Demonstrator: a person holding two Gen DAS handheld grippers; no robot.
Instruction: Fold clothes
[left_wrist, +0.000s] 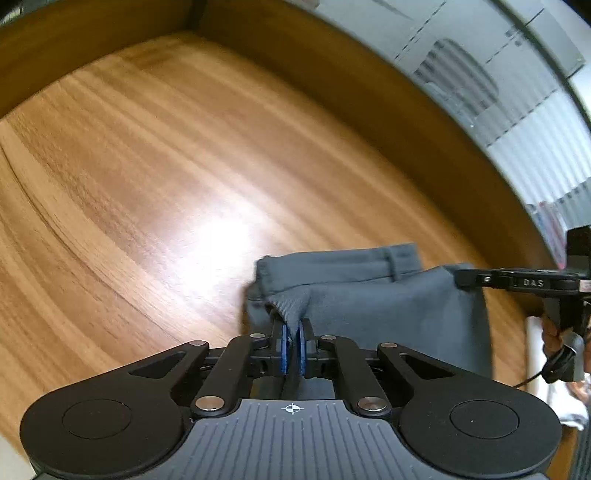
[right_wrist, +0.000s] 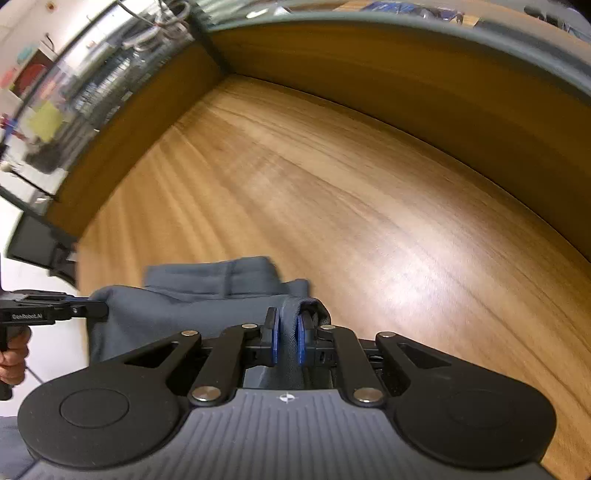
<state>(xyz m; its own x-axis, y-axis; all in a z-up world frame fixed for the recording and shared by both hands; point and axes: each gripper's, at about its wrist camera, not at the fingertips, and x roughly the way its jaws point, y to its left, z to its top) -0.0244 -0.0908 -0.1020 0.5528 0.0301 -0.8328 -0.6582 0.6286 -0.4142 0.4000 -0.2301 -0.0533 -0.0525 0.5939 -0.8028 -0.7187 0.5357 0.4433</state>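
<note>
A grey garment (left_wrist: 388, 306) with a waistband and belt loop lies folded on the wooden table (left_wrist: 147, 184). My left gripper (left_wrist: 293, 332) is shut on a raised corner of the cloth, which sits pinched between the blue pads. At the garment's right edge, the right gripper (left_wrist: 461, 278) shows from the side. In the right wrist view, my right gripper (right_wrist: 287, 332) is shut on a fold of the same garment (right_wrist: 184, 314), with cloth filling the gap between its pads. The left gripper (right_wrist: 103, 310) reaches in at the cloth's left edge.
A raised wooden wall (left_wrist: 332, 92) borders the table (right_wrist: 369, 203) at the back and meets a second wall (right_wrist: 147, 122) at a corner. A person's hand (right_wrist: 14, 354) holds the left gripper's handle. Bare wood stretches beyond the garment.
</note>
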